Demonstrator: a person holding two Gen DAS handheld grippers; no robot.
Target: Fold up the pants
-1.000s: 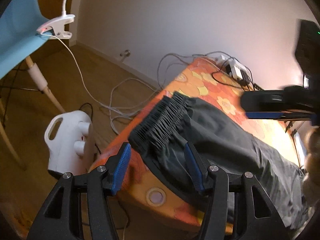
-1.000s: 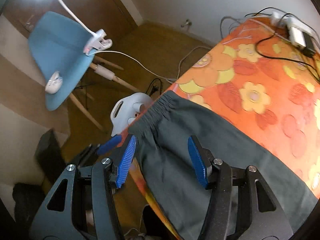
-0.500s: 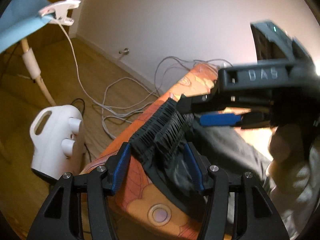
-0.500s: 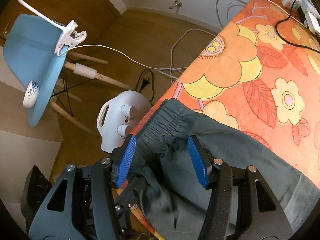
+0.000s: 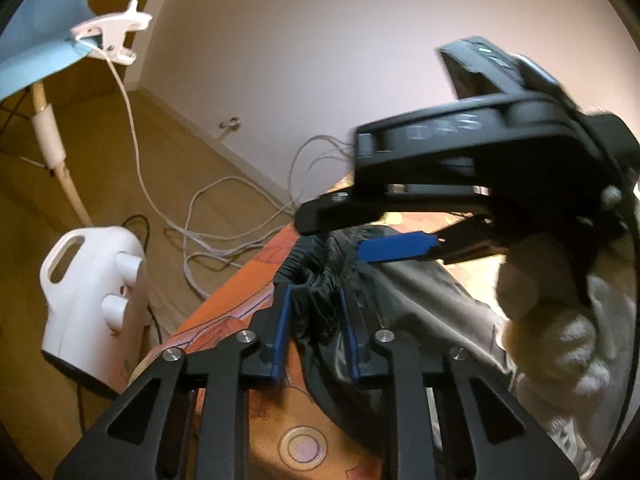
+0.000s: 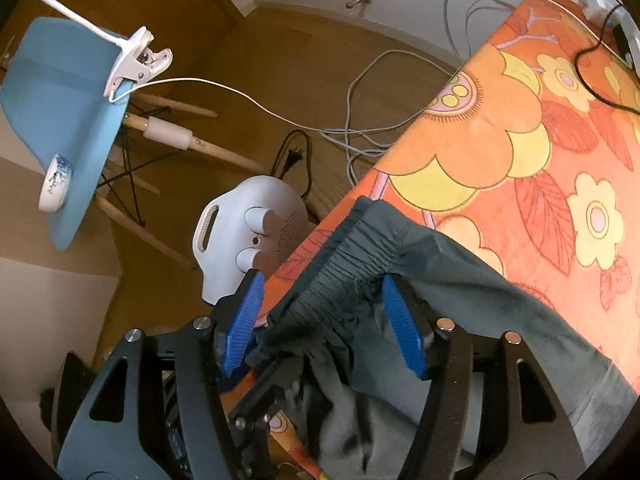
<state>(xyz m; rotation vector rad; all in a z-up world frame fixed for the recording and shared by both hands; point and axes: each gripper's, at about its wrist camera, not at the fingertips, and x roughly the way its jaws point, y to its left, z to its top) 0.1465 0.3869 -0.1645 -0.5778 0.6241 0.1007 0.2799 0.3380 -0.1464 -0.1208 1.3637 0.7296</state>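
The pants (image 6: 460,320) lie along the floral table (image 6: 560,140), waistband at its near corner. The left gripper (image 5: 314,320) is closing on that bunched waistband (fabric between its pads); the right gripper (image 6: 320,320), jaws opening, straddles the same band.

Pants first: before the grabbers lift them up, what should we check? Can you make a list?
1. left gripper closing on the bunched waistband: ok.
2. right gripper astride the waistband, jaws opening, pads not pressing: not ok.
3. pants lying on the flowered tablecloth: ok.
4. Waistband at the table edge, above the white heater: not ok, may slip.
5. Pant legs flat: cannot tell.
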